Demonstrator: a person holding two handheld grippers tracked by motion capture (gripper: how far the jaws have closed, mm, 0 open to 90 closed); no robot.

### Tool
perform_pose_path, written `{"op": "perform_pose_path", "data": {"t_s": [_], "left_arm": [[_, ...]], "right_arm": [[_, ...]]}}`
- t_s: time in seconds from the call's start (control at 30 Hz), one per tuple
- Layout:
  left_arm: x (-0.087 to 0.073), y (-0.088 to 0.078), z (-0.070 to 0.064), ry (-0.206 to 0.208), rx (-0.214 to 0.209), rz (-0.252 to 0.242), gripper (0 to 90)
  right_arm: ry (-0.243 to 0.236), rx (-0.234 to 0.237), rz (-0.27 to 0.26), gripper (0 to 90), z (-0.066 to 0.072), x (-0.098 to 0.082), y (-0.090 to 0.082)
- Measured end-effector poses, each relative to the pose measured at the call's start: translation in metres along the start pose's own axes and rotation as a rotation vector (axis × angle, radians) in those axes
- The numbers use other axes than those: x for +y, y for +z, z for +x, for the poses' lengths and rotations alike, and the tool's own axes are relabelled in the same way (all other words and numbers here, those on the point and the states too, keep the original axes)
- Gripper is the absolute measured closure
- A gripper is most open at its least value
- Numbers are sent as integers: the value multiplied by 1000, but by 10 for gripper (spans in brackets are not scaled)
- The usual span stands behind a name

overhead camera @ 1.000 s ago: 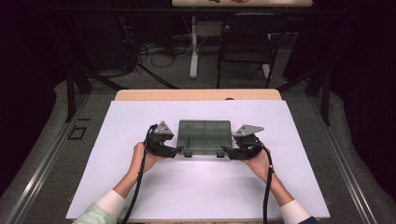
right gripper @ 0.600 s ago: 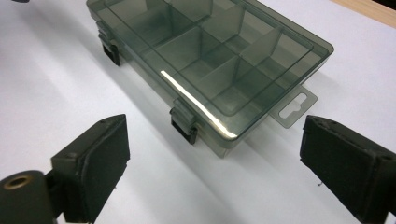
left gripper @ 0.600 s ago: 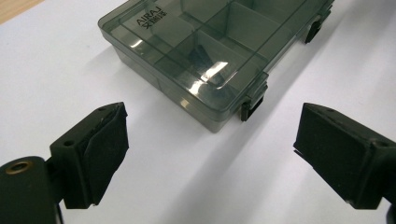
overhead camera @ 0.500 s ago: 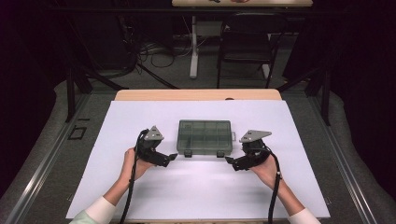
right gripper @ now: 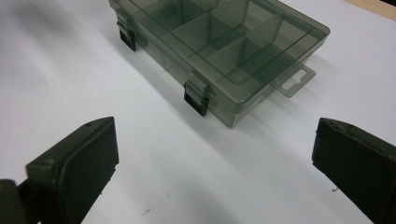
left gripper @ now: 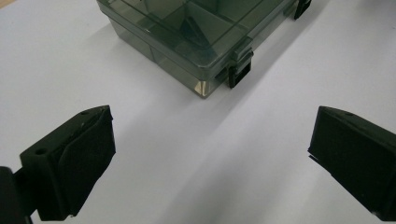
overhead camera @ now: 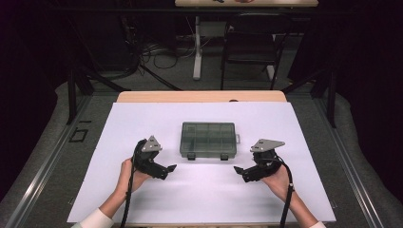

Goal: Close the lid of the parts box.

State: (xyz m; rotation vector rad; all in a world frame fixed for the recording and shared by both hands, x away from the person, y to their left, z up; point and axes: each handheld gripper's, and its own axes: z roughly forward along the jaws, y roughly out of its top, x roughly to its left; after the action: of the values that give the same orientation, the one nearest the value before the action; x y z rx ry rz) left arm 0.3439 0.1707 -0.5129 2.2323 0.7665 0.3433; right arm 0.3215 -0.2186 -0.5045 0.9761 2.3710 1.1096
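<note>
The smoky clear compartment box lies flat at the middle of the white-covered table, lid down, its dividers showing through the top and its compartments looking empty. Two black latches sit on its near long side, at six o'clock, and a small hang tab juts from its three o'clock end. From the box, the left hand-held gripper rests at about seven o'clock and the right hand-held gripper at about five — both near it but apart from it, each tipped inward toward the near edge. Each hand-held gripper has its jaws spread wide with nothing between them; in the left gripper view the near left corner and one latch lie straight ahead, and in the right gripper view the near right corner does. I judge the step in hand to be an approach to the latched side. The next move likely calls for each side to come in on its own latch and lift it — a small target, so the jaws want narrowing and careful aim.
</note>
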Motion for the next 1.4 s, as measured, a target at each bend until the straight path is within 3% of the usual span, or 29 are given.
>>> {"op": "perform_pose_path", "data": {"t_s": [0.63, 1.4], "left_arm": [[-30, -23, -12, 3, 32, -30, 0], [-62, -29, -24, -15, 59, -47, 0]], "right_arm": [[12, -32, -21, 0, 5, -28, -26], [58, -56, -30, 0, 10, -67, -34]]}}
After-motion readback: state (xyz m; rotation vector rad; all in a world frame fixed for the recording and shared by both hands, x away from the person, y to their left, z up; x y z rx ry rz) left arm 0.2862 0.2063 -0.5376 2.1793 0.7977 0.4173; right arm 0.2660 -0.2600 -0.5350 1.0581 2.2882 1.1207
